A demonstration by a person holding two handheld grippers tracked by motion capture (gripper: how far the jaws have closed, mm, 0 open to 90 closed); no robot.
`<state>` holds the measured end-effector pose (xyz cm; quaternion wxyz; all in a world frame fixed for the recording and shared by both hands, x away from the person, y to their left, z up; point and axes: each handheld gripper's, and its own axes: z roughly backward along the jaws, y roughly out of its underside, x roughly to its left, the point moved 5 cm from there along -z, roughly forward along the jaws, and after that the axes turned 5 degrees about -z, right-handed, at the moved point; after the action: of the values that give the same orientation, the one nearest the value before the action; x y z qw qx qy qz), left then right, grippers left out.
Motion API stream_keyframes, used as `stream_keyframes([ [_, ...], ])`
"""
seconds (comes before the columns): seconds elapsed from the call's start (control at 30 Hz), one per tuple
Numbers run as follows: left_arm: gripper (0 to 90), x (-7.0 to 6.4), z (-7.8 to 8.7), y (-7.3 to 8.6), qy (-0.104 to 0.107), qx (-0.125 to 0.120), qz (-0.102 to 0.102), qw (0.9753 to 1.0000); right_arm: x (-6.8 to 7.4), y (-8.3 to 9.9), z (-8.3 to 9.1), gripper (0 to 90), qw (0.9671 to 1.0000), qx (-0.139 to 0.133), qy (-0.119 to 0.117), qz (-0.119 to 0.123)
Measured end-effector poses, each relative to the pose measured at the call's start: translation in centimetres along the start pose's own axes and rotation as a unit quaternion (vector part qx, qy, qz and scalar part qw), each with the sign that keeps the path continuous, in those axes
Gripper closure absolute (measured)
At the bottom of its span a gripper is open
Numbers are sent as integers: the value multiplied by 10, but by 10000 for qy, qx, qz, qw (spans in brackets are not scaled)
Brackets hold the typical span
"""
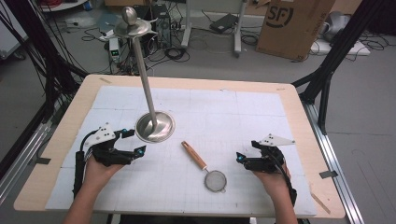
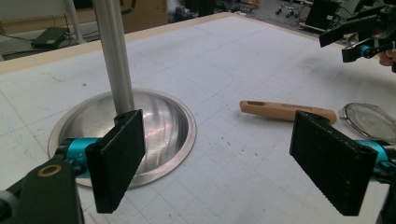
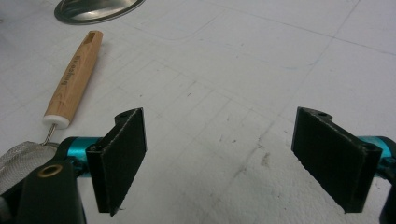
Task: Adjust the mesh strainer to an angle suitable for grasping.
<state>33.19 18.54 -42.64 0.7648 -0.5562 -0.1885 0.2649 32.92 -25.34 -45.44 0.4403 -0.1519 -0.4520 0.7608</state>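
Note:
A small strainer with a wooden handle lies flat on the white mat, mesh end toward me. My left gripper rests at the front left, open and holding nothing, beside the round base of a metal stand. My right gripper sits open and unloaded just right of the strainer. In the left gripper view the wide jaws frame the stand's base and the strainer handle. The right gripper view has its jaws spread over bare mat, with the handle and mesh to their left.
The stand's pole rises tall and leans toward the camera, topped by a disc and knob. The white mat covers most of the wooden table. Black frame posts, cables and a cardboard box stand beyond the table.

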Motion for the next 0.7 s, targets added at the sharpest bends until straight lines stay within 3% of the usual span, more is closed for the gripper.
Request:
stream_keyframes([
  [0.43, 189, 1, 0, 1, -7, 17, 12, 10000, -4, 0, 2, 170, 10000, -30, 30, -48],
  [0.7, 189, 1, 0, 1, -12, 3, 10, 10000, 0, -1, 2, 170, 10000, -44, -46, 6],
])
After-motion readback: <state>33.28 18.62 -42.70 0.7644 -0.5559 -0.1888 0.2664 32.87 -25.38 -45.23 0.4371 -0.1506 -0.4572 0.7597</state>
